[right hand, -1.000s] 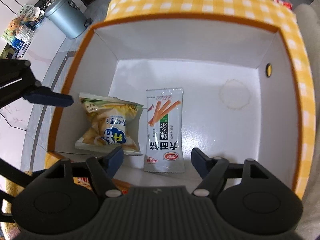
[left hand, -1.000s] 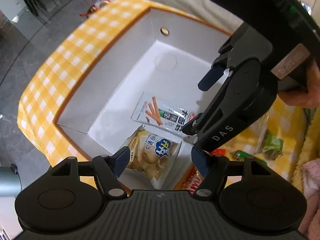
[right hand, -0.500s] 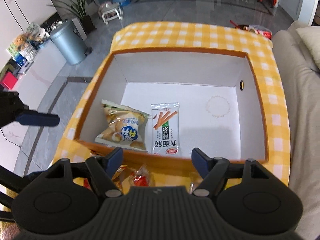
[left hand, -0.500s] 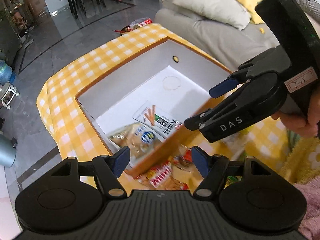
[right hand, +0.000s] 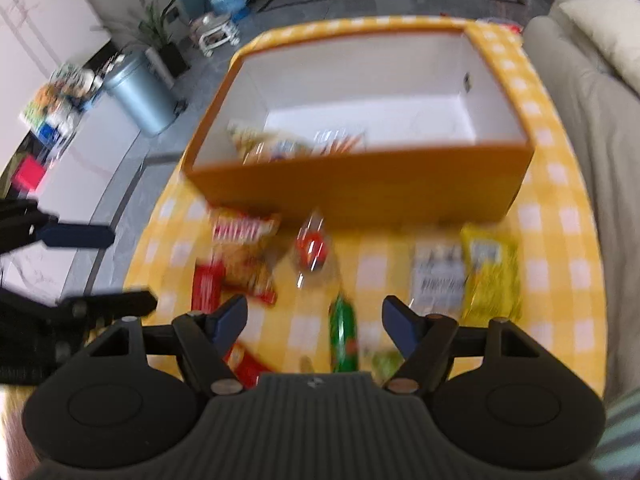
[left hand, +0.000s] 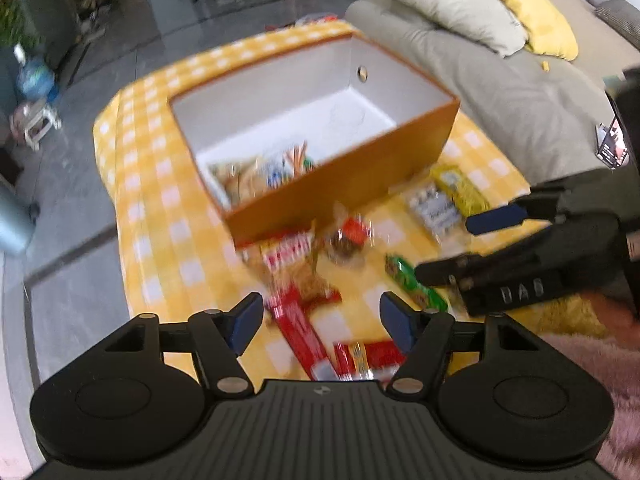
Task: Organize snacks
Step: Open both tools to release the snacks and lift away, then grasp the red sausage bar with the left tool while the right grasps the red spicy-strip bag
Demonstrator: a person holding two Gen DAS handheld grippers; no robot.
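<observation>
An orange box (left hand: 360, 184) with a white inside stands on the yellow checked table (left hand: 160, 208). A chip bag (left hand: 240, 178) and a stick-snack packet (left hand: 298, 158) lie in it. In front of the box lie loose snacks: a red bag (left hand: 292, 256), a long red packet (left hand: 298, 332), a green packet (left hand: 416, 284), a white packet (right hand: 438, 276) and a yellow packet (right hand: 492, 276). My left gripper (left hand: 321, 316) hovers over the red packets with its jaws closing on nothing. Above the green packet (right hand: 344, 332), my right gripper (right hand: 315, 312) hangs open and holds nothing.
A grey sofa (left hand: 500, 80) with cushions runs along the table's right side. A pink fluffy cloth (left hand: 600, 340) lies at the near right. A metal bin (right hand: 140, 92) stands on the floor to the left. The frames are blurred by motion.
Both grippers have drawn back from above the box's inside to over the loose snacks in front of it. The box now sits farther away. The left view has rolled.
</observation>
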